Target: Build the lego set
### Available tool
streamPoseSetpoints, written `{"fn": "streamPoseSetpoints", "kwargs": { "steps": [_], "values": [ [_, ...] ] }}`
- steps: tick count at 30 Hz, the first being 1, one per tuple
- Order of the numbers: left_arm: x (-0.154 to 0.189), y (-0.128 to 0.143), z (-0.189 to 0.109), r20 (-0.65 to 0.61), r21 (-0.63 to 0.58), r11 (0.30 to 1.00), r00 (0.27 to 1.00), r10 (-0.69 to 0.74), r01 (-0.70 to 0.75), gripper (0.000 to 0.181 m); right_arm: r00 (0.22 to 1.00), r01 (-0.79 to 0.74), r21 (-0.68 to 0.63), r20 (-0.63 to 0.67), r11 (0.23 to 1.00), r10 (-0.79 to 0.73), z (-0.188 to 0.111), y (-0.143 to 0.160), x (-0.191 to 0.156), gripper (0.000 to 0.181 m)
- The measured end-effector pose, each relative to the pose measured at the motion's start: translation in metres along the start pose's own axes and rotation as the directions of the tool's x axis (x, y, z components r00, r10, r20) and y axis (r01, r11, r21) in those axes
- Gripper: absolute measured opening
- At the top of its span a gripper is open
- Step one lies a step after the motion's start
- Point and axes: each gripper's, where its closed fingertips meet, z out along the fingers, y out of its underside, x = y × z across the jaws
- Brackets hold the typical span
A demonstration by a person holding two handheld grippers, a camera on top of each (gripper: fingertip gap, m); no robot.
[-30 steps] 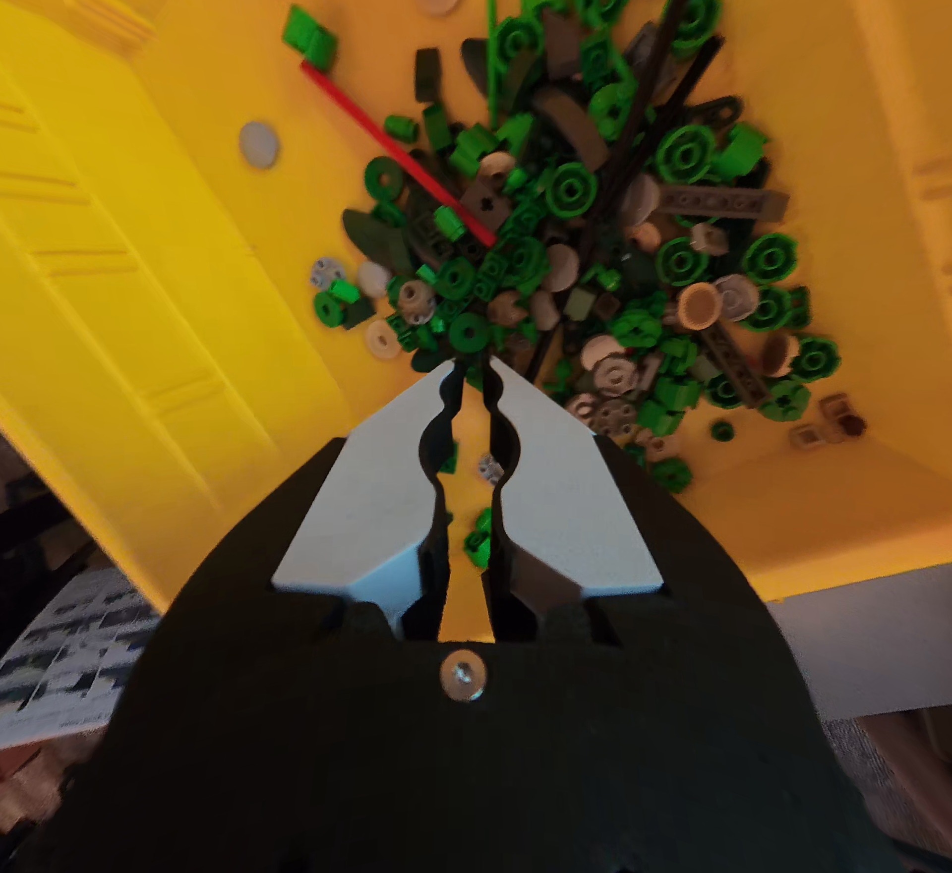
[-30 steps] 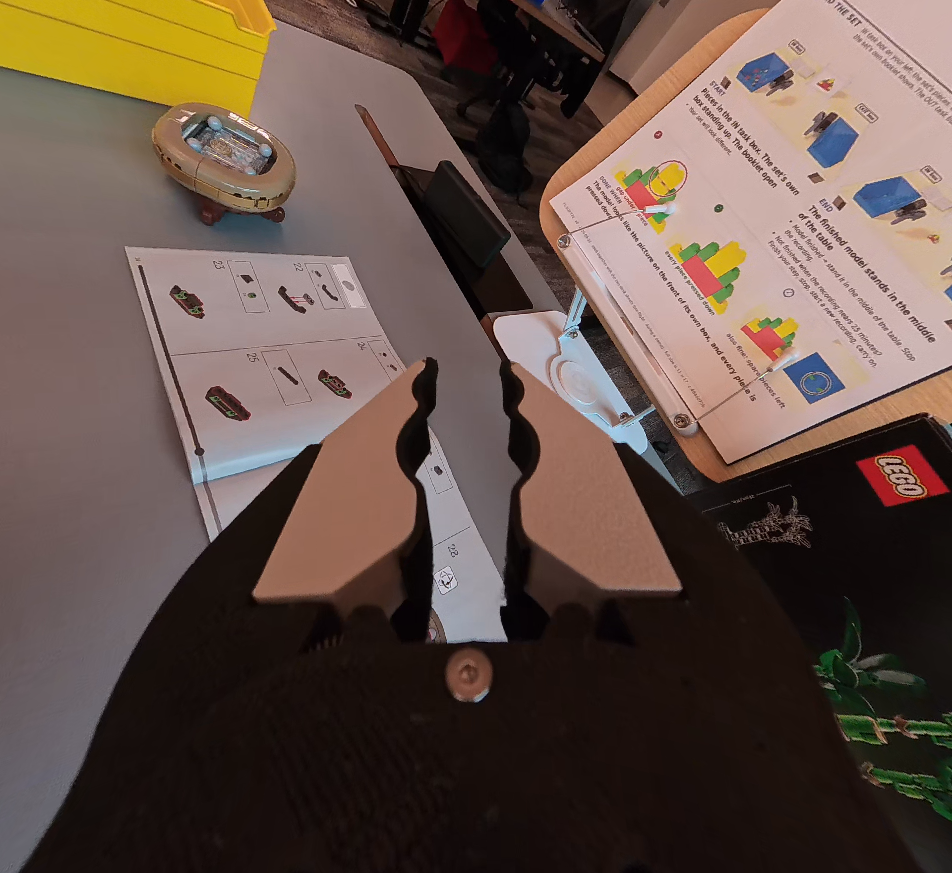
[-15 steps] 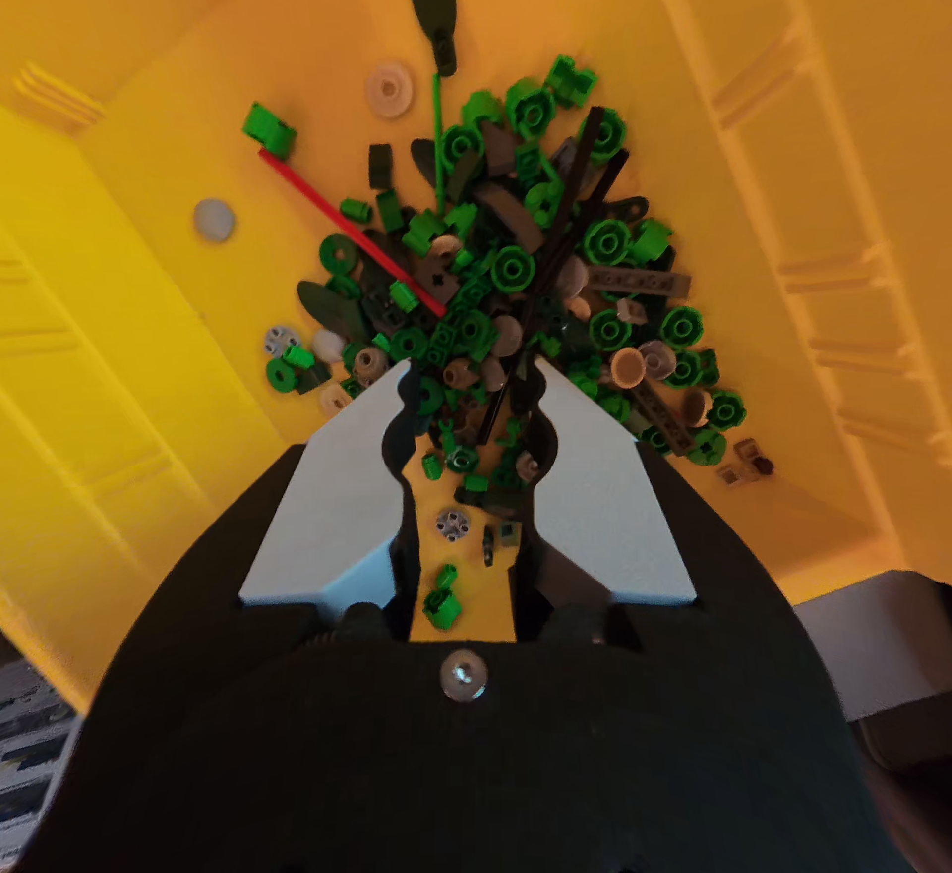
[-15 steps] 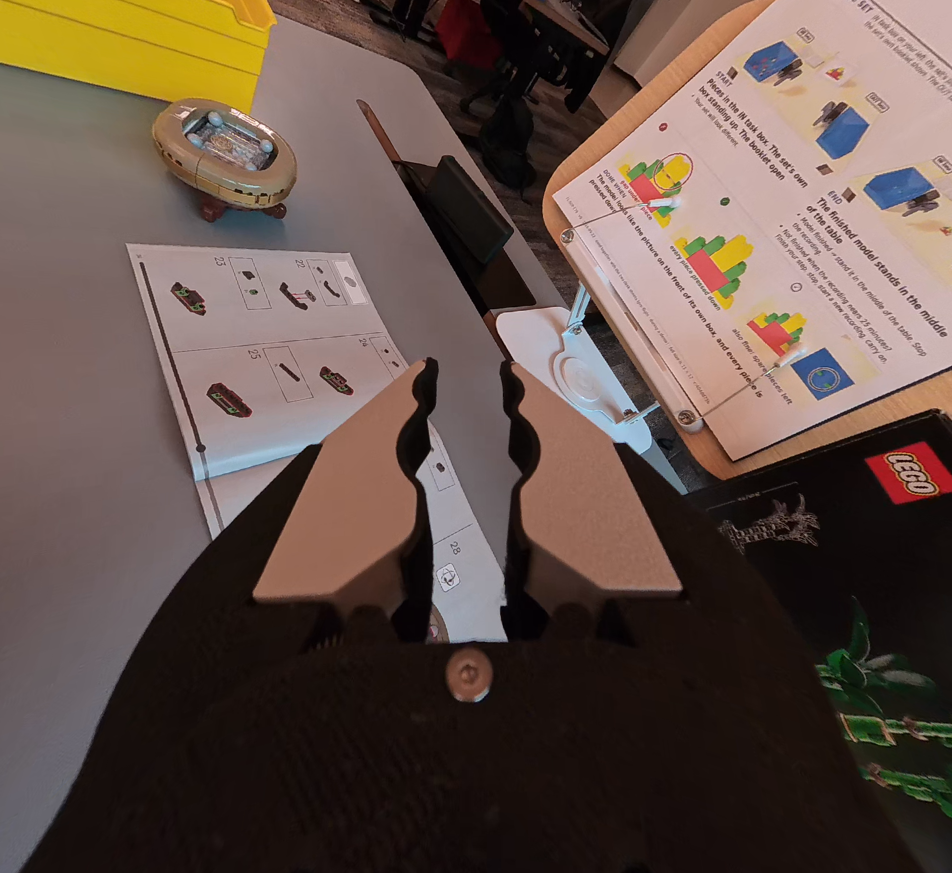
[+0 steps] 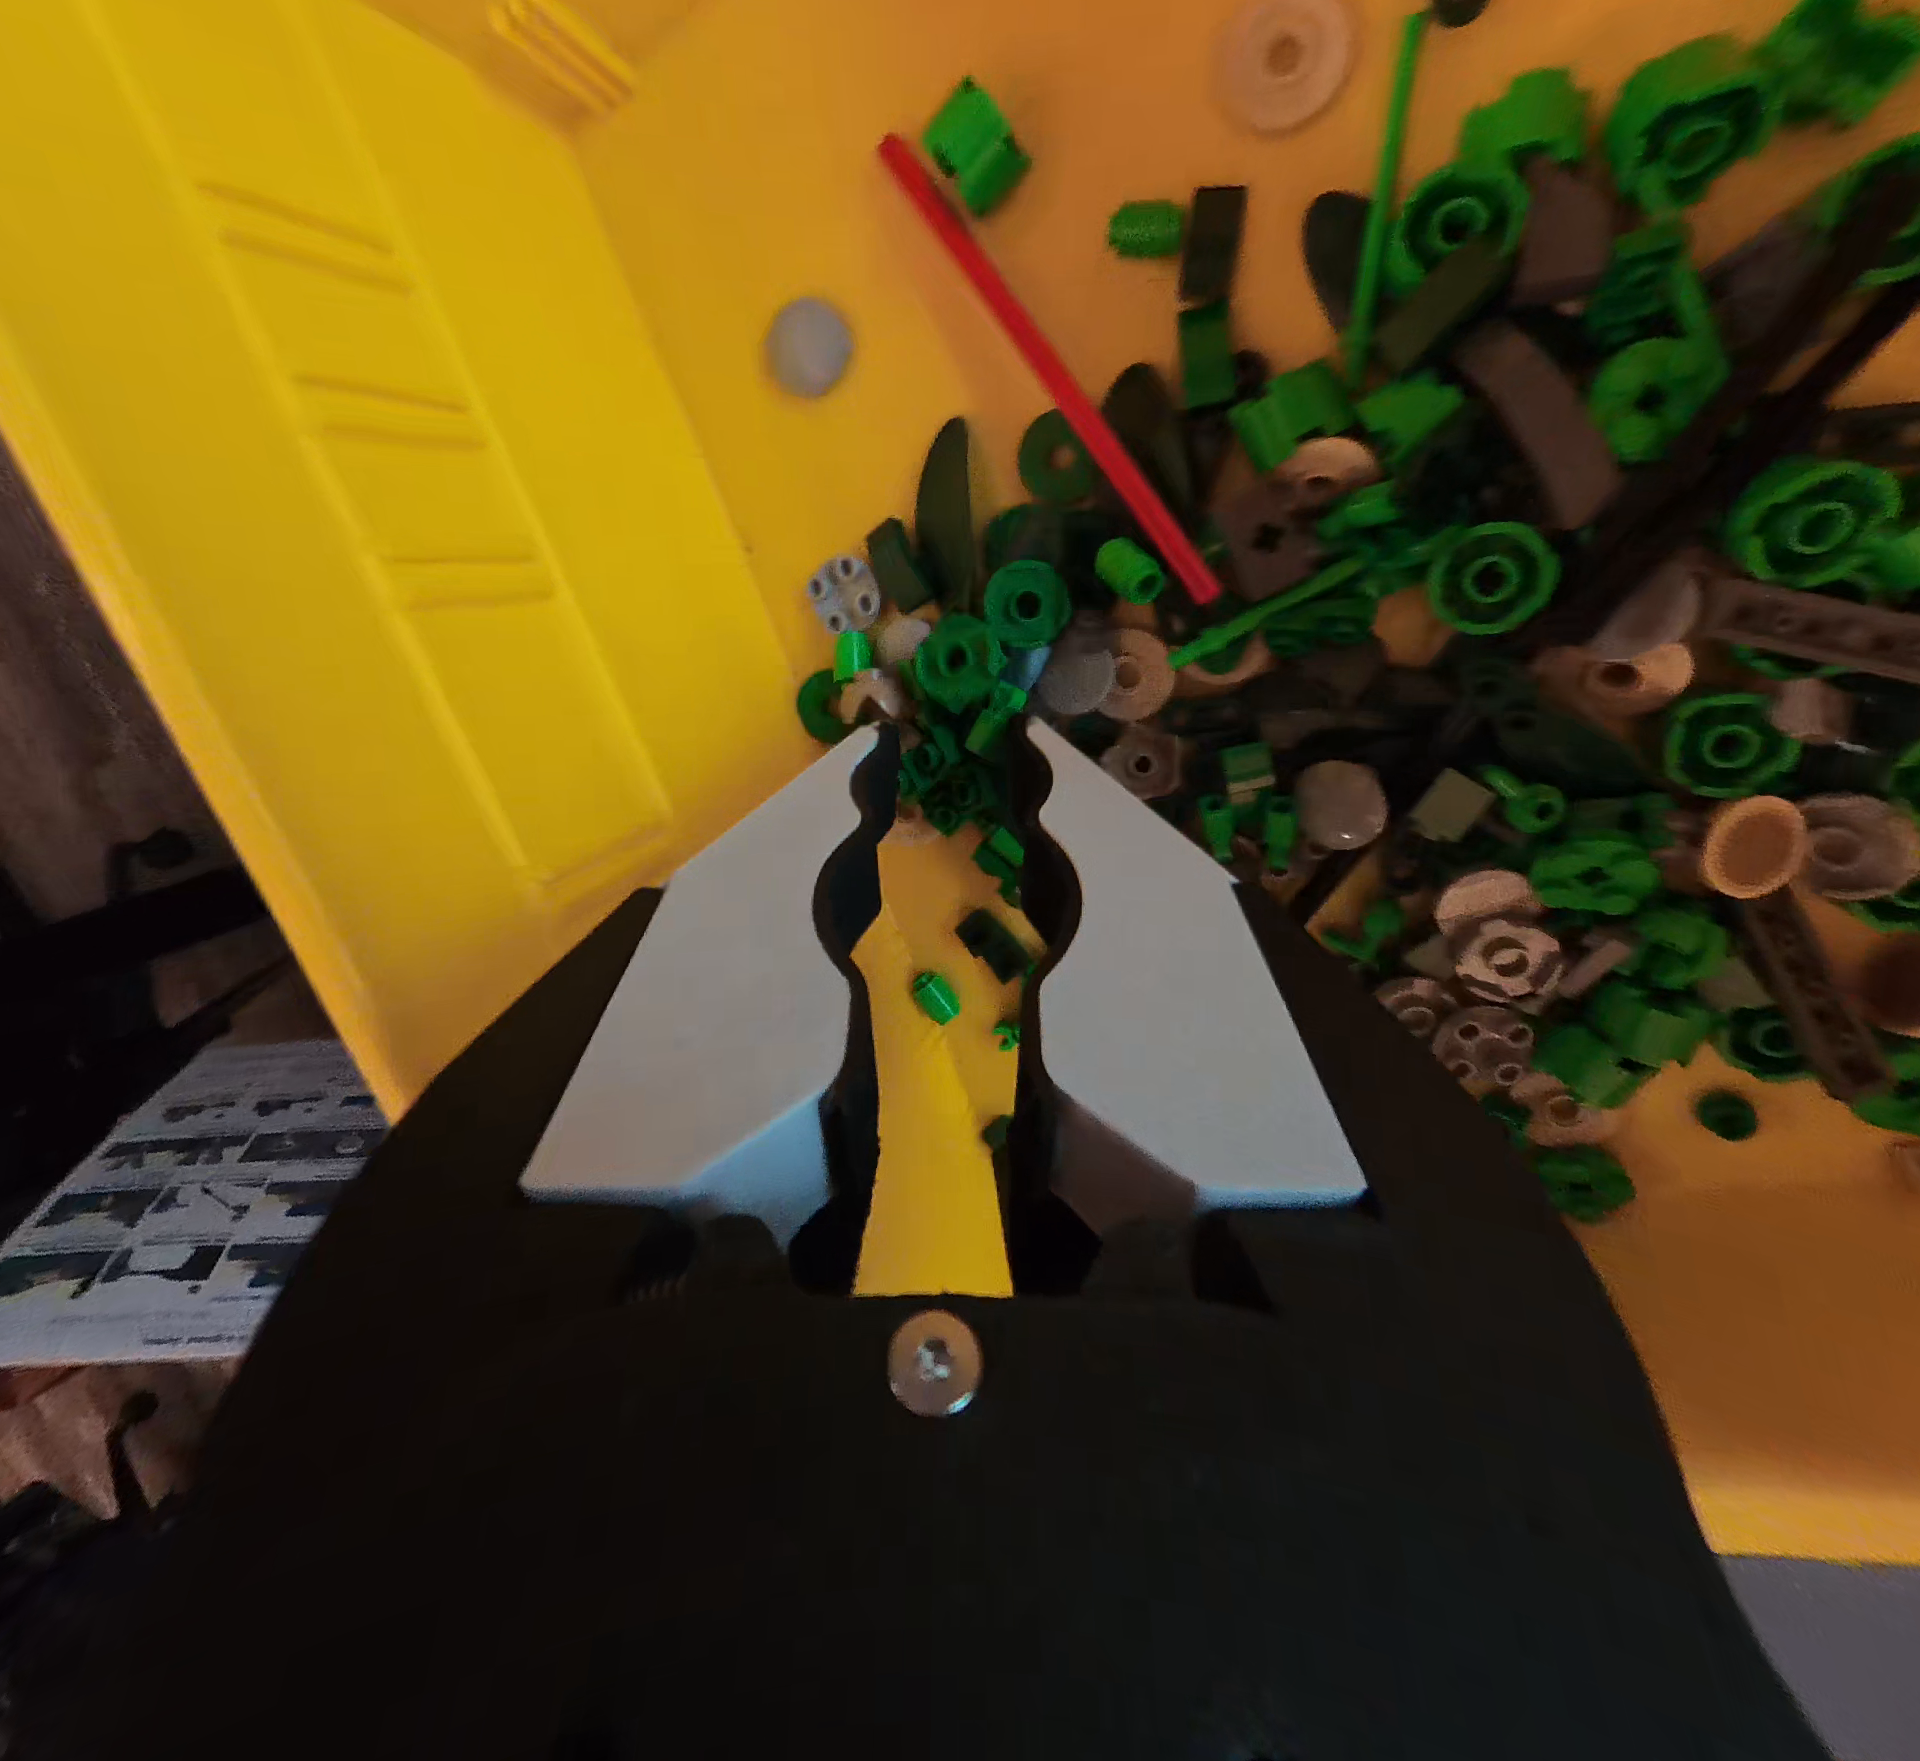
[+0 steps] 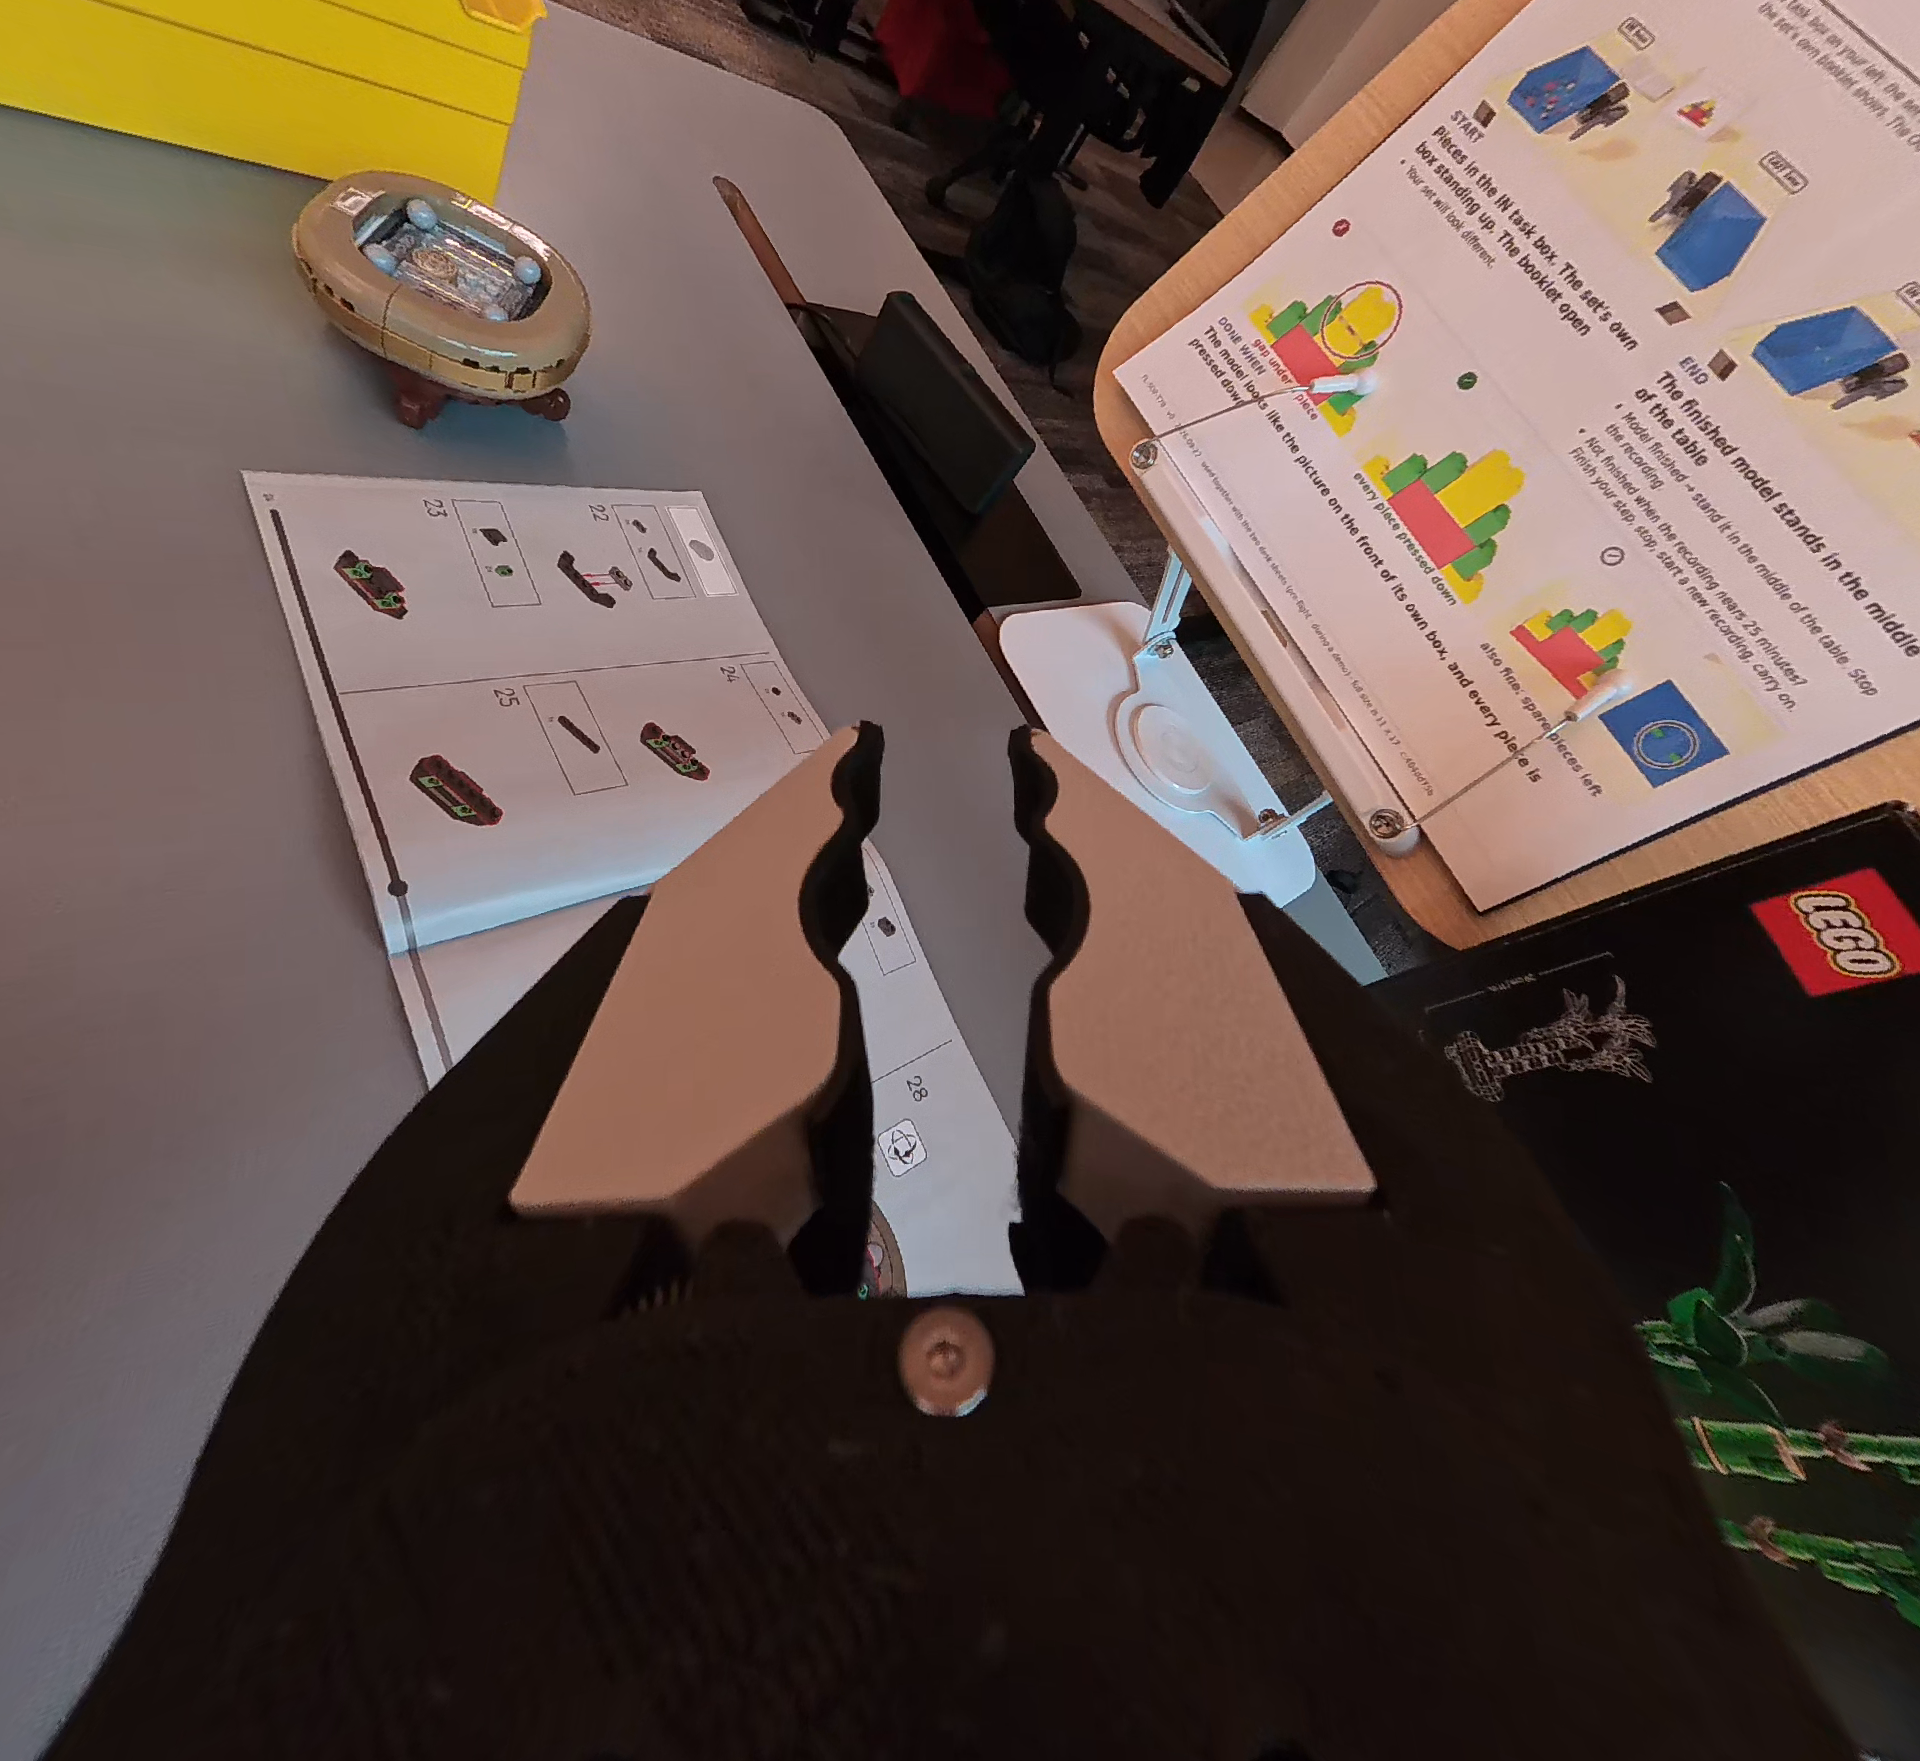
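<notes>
In the left wrist view my left gripper (image 5: 956, 735) is open inside a yellow bin (image 5: 436, 423), its tips at the left edge of a pile of green, tan and dark lego pieces (image 5: 1455, 672). Small green pieces (image 5: 951, 781) lie between the tips; nothing is gripped. A red rod (image 5: 1039, 361) lies across the pile. In the right wrist view my right gripper (image 6: 943, 740) is open and empty above an open instruction booklet (image 6: 520, 672) on the grey table (image 6: 156, 880). A tan oval lego pot on brown feet (image 6: 442, 293) stands beyond the booklet.
A yellow bin (image 6: 260, 18) stands at the table's far left. A black lego box (image 6: 1714, 1244) lies at the right. A printed sheet on a white stand (image 6: 1558, 412) leans at the right. The table edge (image 6: 831, 277) drops to an office floor with chairs and bags. The grippers' ends are close to 60 cm from one another.
My left gripper has shifted left across the pile, towards the bin's left wall, after opening wider half a second ago. The right gripper has barely moved.
</notes>
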Motion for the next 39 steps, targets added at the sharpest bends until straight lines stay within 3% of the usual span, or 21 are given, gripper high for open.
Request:
{"fn": "streamPoseSetpoints", "kwargs": {
  "steps": [5, 8, 11, 15, 20, 26, 35, 39],
  "values": [
    [0.014, -0.021, -0.011, -0.122, 0.127, 0.988, 0.990, -0.066, 0.082, 0.024, 1.000, 0.003, -0.008, 0.007, 1.000, -0.003, 0.003, 0.001, -0.002, 0.024],
    [0.042, -0.040, -0.024, -0.260, 0.209, 0.976, 0.966, 0.000, 0.056, 0.029, 1.000, 0.007, -0.020, 0.013, 1.000, -0.006, 0.006, 0.003, -0.005, 0.024],
    [0.060, -0.046, -0.023, -0.319, 0.209, 0.978, 0.946, 0.067, 0.002, 0.035, 1.000, 0.010, -0.029, 0.019, 1.000, -0.009, 0.008, 0.005, -0.007, 0.024],
    [0.049, -0.043, -0.006, -0.228, 0.147, 0.987, 0.969, 0.096, -0.064, 0.035, 1.000, 0.013, -0.037, 0.018, 0.999, -0.012, 0.008, 0.007, -0.007, 0.024],
    [0.012, -0.039, 0.007, -0.055, 0.085, 0.994, 0.996, 0.077, -0.072, 0.025, 1.000, 0.004, -0.034, 0.011, 0.999, -0.004, 0.006, 0.008, -0.004, 0.024],
    [0.010, -0.030, -0.001, -0.122, 0.080, 0.996, 0.992, -0.020, 0.030, 0.025, 1.000, 0.002, -0.032, 0.006, 1.000, -0.002, 0.004, 0.008, -0.002, 0.024],
    [0.015, 0.012, -0.005, -0.082, -0.017, 0.999, 0.996, 0.041, -0.043, 0.022, 1.000, 0.005, -0.036, 0.012, 0.999, -0.005, 0.006, 0.008, -0.004, 0.024],
    [0.028, 0.002, -0.019, -0.154, 0.077, 0.997, 0.988, -0.001, 0.013, 0.021, 1.000, 0.007, -0.036, 0.015, 0.999, -0.007, 0.007, 0.007, -0.005, 0.024]
  ]
}}
